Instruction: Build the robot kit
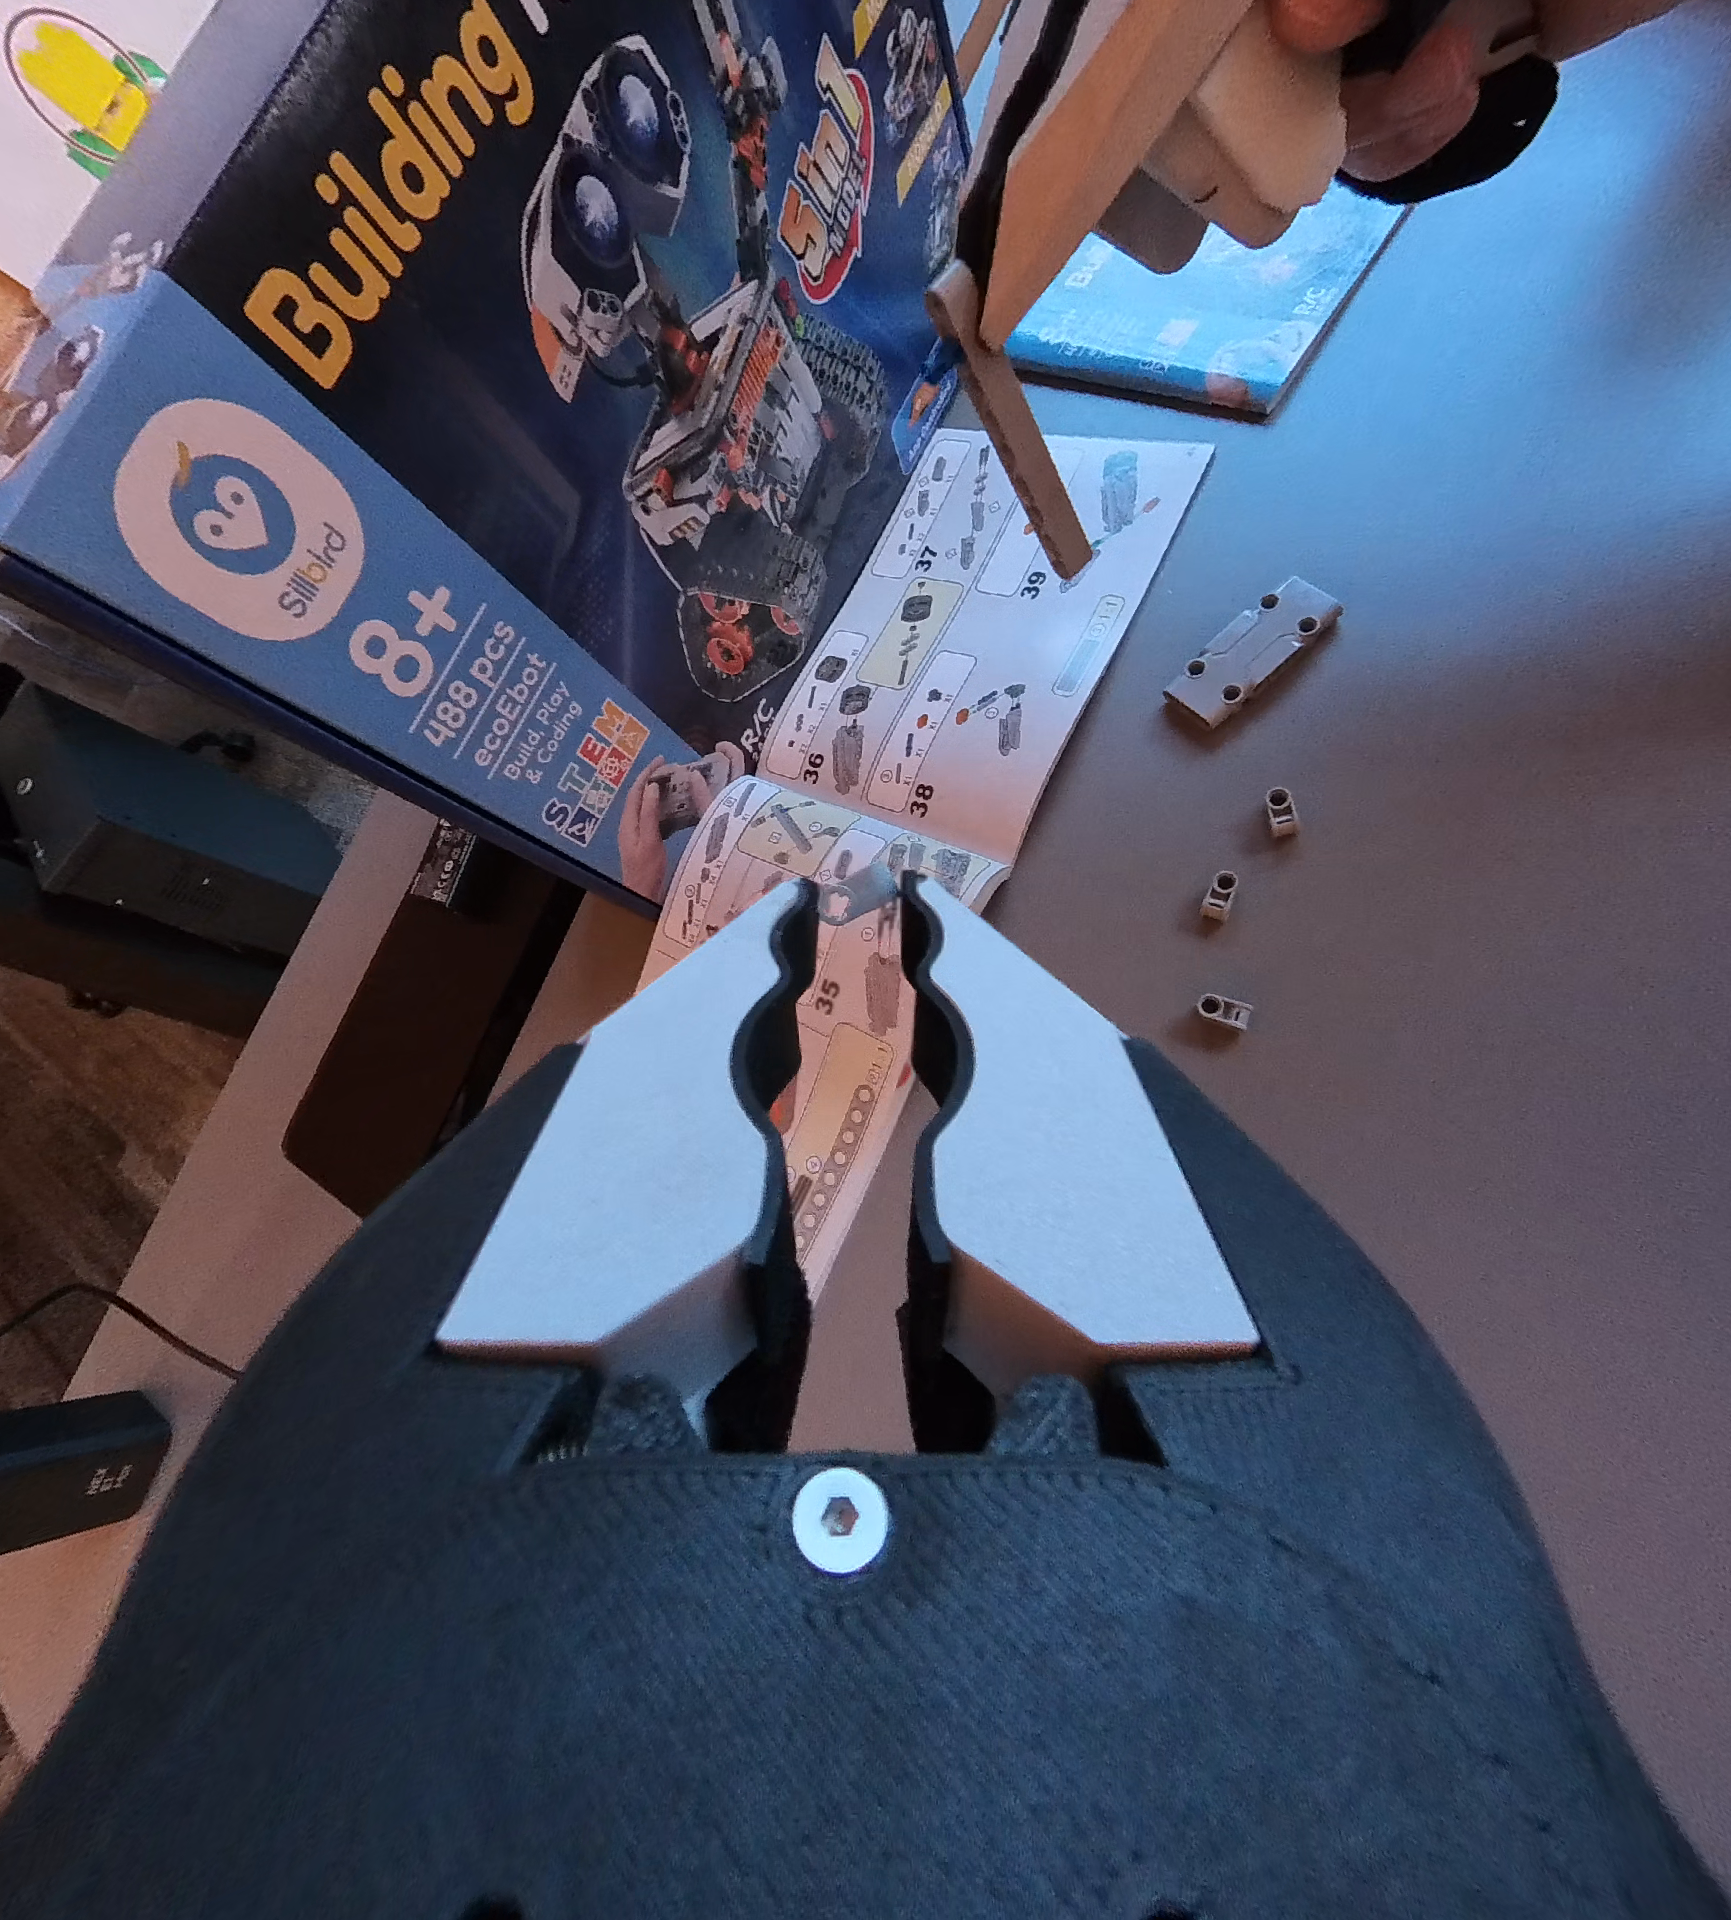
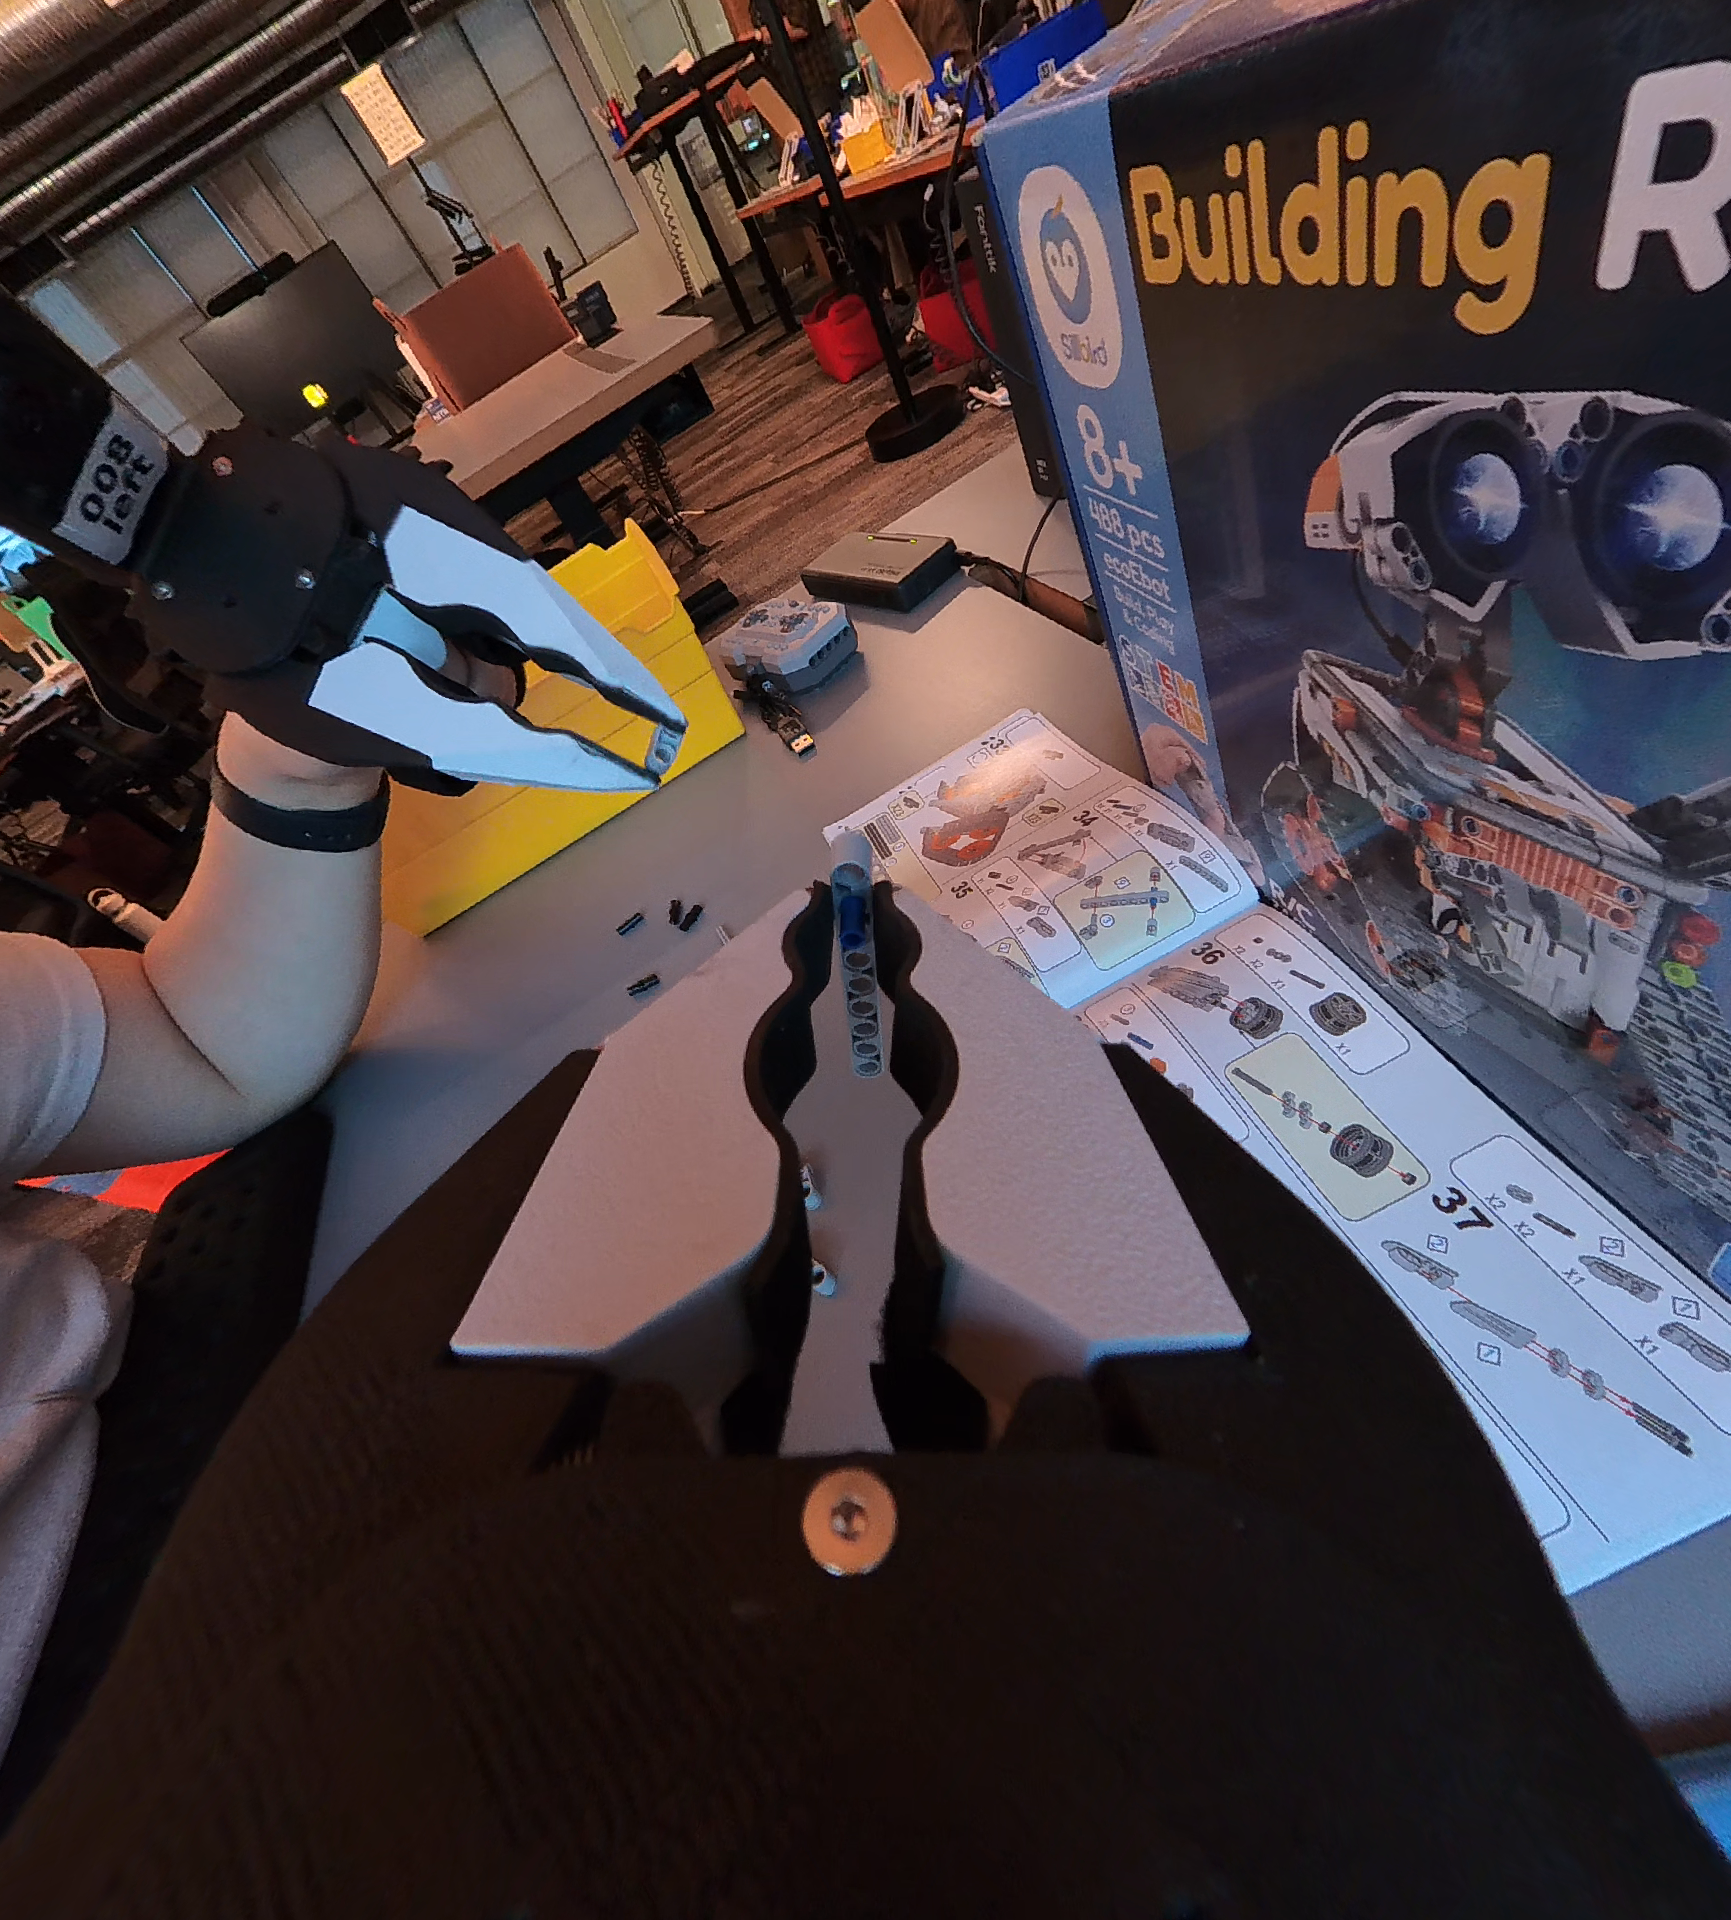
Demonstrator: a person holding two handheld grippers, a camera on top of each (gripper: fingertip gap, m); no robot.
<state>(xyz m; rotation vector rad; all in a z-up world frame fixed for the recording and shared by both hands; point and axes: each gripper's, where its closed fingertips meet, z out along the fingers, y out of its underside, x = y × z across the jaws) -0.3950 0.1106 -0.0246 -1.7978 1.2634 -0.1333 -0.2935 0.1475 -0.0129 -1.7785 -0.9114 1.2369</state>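
Grey holed beam, far end blurred, gripped by right gripper; left gripper pinches a small grey piece.

Open booklet on table before upright box; bin farther left.

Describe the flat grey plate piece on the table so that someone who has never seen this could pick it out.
Start at the big blue toy box, then the open instruction booklet lying before it. On the bare table just beyond the booklet's edge lies the flat grey plate. It has pin holes near its corners and is far larger than the three tiny grey connectors in a row beside it.
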